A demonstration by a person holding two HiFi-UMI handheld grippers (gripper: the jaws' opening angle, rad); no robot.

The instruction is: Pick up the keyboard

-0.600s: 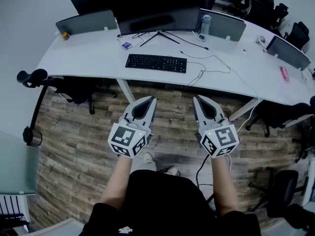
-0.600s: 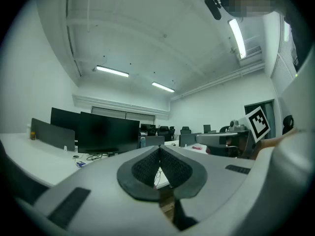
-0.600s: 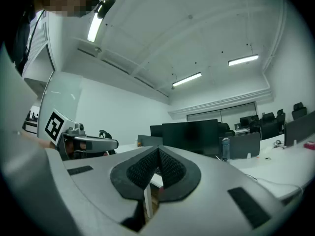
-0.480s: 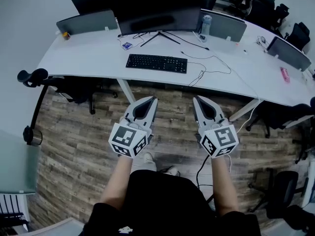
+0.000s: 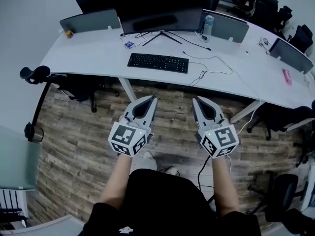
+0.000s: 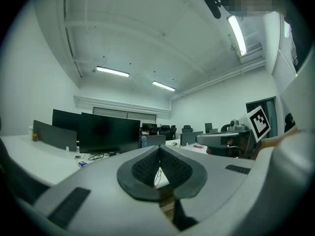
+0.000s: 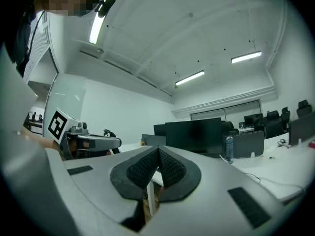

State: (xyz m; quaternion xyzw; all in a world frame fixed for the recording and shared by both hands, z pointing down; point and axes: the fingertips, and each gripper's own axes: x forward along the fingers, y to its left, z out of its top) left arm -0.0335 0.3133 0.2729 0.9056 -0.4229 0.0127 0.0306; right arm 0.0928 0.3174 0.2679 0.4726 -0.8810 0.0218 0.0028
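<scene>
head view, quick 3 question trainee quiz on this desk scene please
1. True or false: the left gripper already holds the keyboard.
2. In the head view, what stands on the desk just right of the monitor? A) a bottle B) a lamp C) a plant
3. Fill in: the jaws of the left gripper and the right gripper are both ____.
Key: 1 false, the keyboard lies untouched on the desk; 2 A; 3 shut, with nothing between them.

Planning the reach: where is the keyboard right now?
In the head view, the black keyboard lies upper centre on the white desk, just in front of the monitor.
</scene>
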